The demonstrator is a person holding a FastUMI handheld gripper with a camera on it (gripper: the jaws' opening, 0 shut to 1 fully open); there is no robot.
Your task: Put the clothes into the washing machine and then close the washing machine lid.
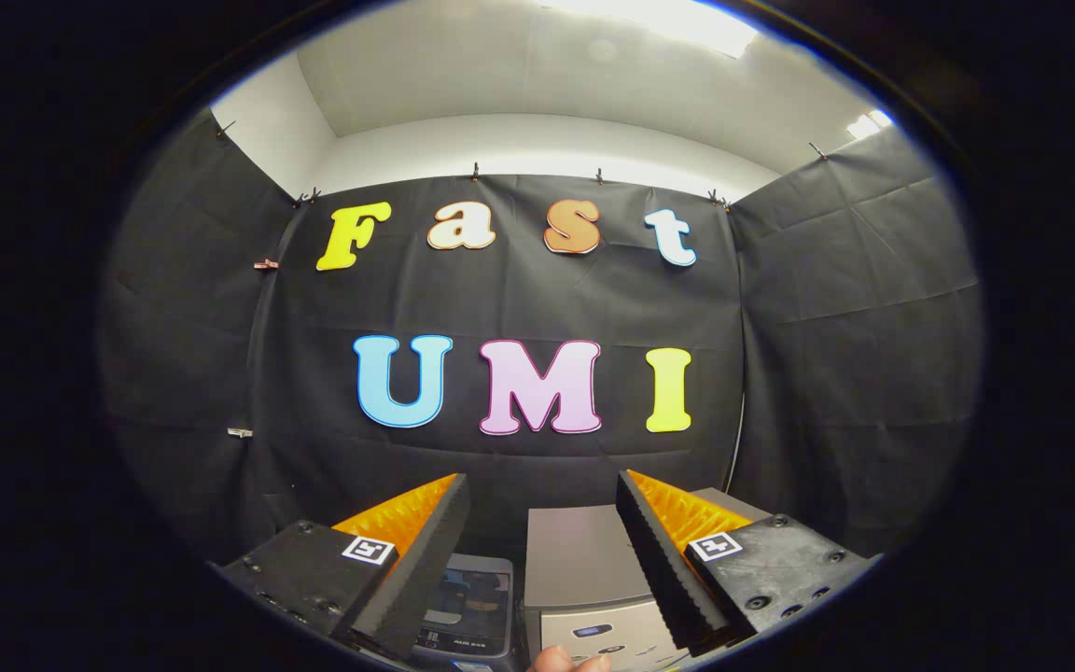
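Observation:
My gripper [542, 499] is open, held high and pointing at the booth's back wall, with nothing between its black and orange fingers [421, 551]. Below and between the fingers sits a small grey washing machine [467, 602] with a dark top lid; I cannot tell whether that lid is open. No clothes can be made out from here.
A grey box-shaped appliance [584, 569] stands just right of the washing machine, partly behind the right finger. A person's fingertip [567, 661] shows at the very bottom, in front of the box. Black cloth walls close in the booth at the back and both sides.

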